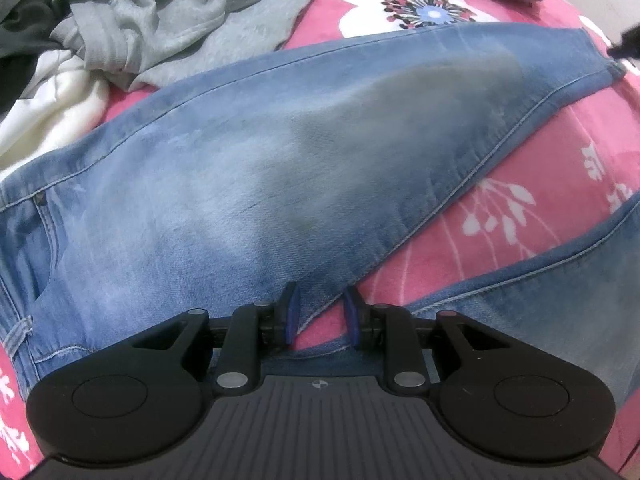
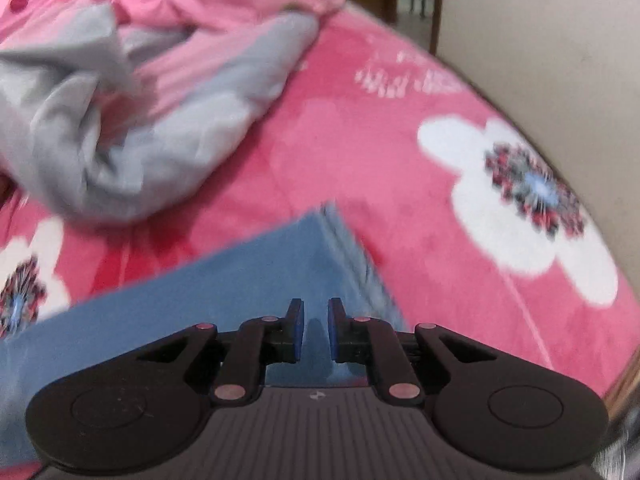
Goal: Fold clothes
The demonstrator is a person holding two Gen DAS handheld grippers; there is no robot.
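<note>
Home bedroom: pink floral blanket spread like a bed under both claws, loose clothes pile ahead-left, plain wall and doorway ahead-right of the right claw.

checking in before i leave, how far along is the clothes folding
Early. Done: the jeans lie spread flat on the pink floral blanket, no fold yet. In hand: nothing gripped; the left tool is open at the crotch, the right tool open over a leg end. Left: the jeans and the grey garment pile.
</note>
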